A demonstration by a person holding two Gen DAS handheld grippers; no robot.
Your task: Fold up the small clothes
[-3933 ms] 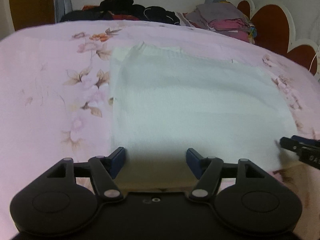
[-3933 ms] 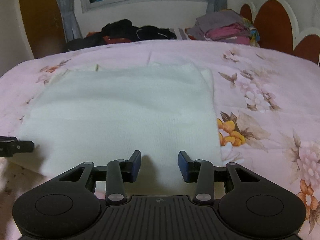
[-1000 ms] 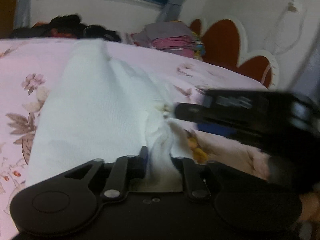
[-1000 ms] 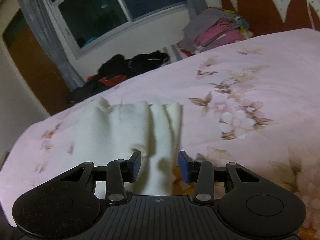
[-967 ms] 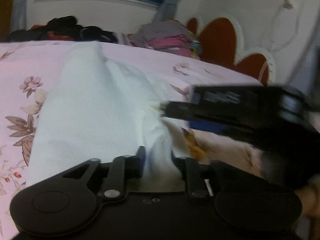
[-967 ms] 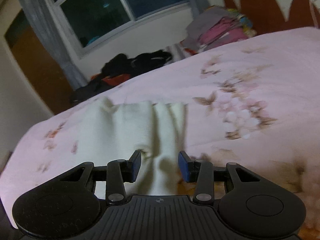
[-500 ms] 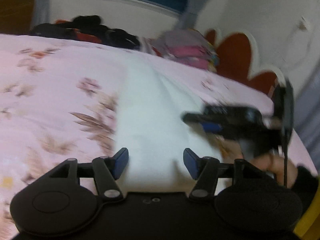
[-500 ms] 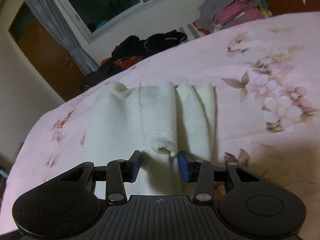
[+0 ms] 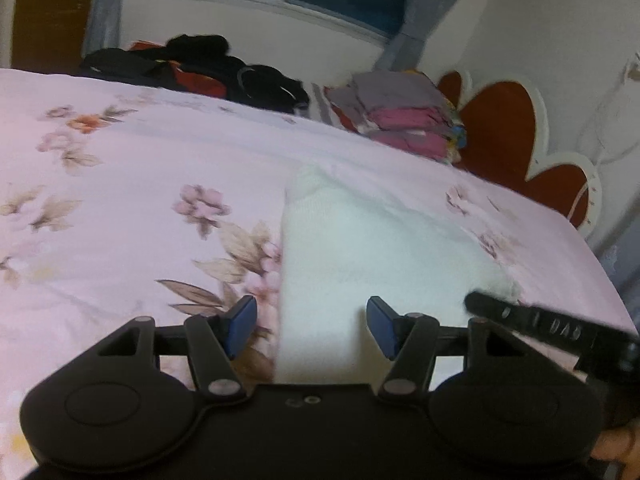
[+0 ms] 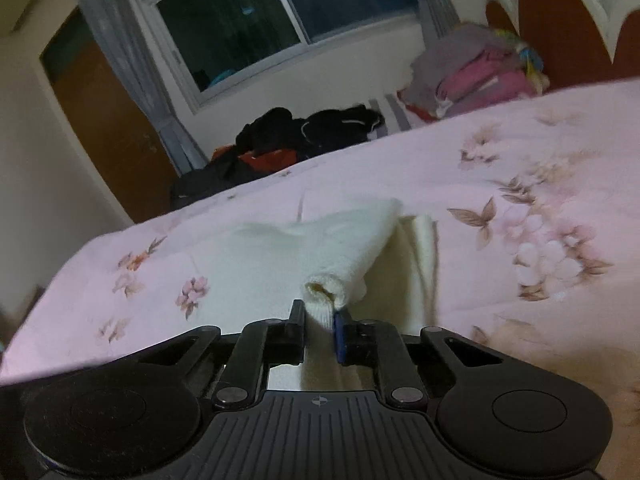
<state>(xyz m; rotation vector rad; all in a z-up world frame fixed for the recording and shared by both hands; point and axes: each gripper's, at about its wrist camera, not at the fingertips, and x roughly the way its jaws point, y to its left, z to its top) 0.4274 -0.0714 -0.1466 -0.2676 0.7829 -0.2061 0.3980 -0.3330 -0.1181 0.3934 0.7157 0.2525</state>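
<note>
Fingers first: your right gripper (image 10: pixel 319 322) has just been closing, and its jaws now stand almost together, pinching a rolled, bunched edge of the white cloth (image 10: pixel 320 256) between the pads. From that pinch the cloth lifts in a soft fold and fans away across the pink flowered bedsheet (image 10: pixel 520 184), with a second layer lying flat to the right of the raised part. Your left gripper (image 9: pixel 311 324) stands with its jaws about half apart, and over the last half second they have not widened further; its blue pads (image 9: pixel 240 322) touch nothing. The near end of the white cloth (image 9: pixel 360 248) lies on the sheet in the gap between those pads, off-centre toward the right one, with flowered bedsheet (image 9: pixel 120 184) showing in the gap beside the left pad. In the left wrist view your right gripper (image 9: pixel 540 326) comes in from the lower right as a dark blurred bar, its tip at the cloth's frayed right corner, and part of a hand (image 9: pixel 620 446) shows below it at the frame edge. Dark clothes (image 9: pixel 200 64) and a folded stack of clothes (image 9: pixel 400 116) lie at the far side of the bed, well away from both grippers.
</note>
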